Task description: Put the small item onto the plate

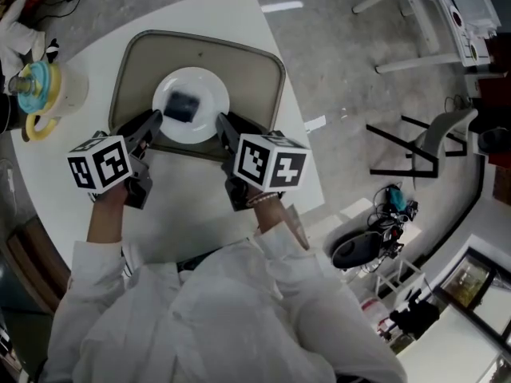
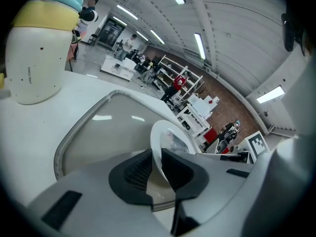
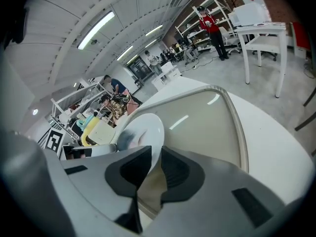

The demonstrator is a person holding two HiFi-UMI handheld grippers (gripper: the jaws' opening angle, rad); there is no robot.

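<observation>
A white plate (image 1: pixel 201 94) lies in a grey-rimmed tray (image 1: pixel 200 42) on the white round table. On the plate's middle rests a small dark item (image 1: pixel 183 107). My left gripper (image 1: pixel 155 120) is shut on the plate's left rim, and in the left gripper view the thin rim (image 2: pixel 157 154) runs between the black pads (image 2: pixel 138 171). My right gripper (image 1: pixel 223 123) is shut on the plate's right rim; in the right gripper view the plate (image 3: pixel 144 128) passes between the pads (image 3: pixel 174 171), and the item (image 3: pixel 126 135) shows as a dark blur.
A cream jug with a yellow and teal lid (image 1: pixel 41 92) stands at the table's left edge, close to the tray. The table's right edge (image 1: pixel 299 110) drops to a grey floor with a chair (image 1: pixel 431 138) and white furniture (image 1: pixel 435 14).
</observation>
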